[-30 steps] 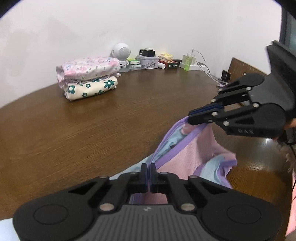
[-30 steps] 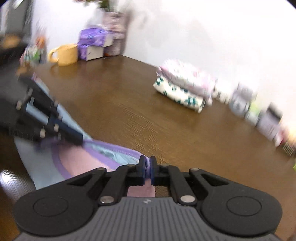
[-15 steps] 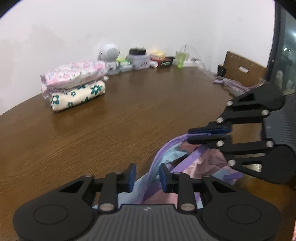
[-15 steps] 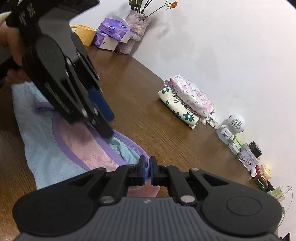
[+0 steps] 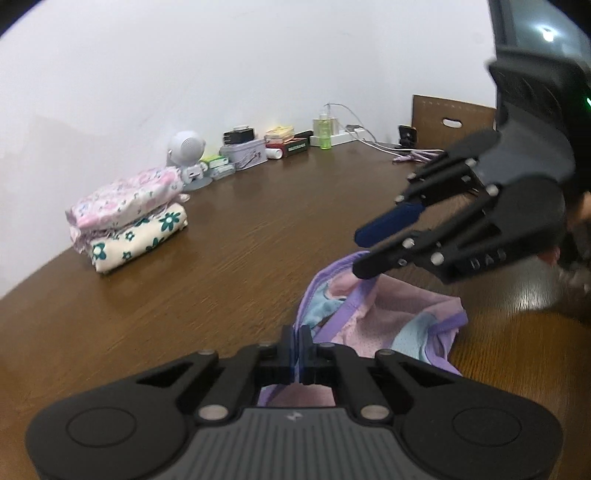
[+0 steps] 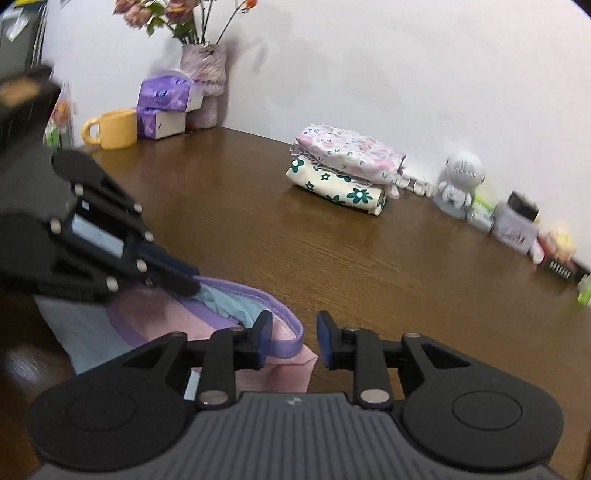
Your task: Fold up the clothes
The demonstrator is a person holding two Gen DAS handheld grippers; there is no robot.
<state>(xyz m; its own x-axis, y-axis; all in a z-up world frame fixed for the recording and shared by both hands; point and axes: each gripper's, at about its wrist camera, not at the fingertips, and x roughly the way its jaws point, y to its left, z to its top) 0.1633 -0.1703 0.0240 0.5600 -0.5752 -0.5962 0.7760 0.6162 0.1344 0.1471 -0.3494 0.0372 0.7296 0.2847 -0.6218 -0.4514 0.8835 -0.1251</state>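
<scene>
Right wrist: vase [image 6: 204, 83] holds flowers [image 6: 173, 14]; mug [image 6: 112, 128] contents unseen.

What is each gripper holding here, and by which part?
Left gripper: shut on the pink garment's purple trim. Right gripper: holds nothing, fingers opening beside the hem.

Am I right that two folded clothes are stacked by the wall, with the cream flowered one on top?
Not quite. The right wrist view shows the pink floral bundle on top, and the cream flowered one beneath it. They are stacked by the wall.
</scene>
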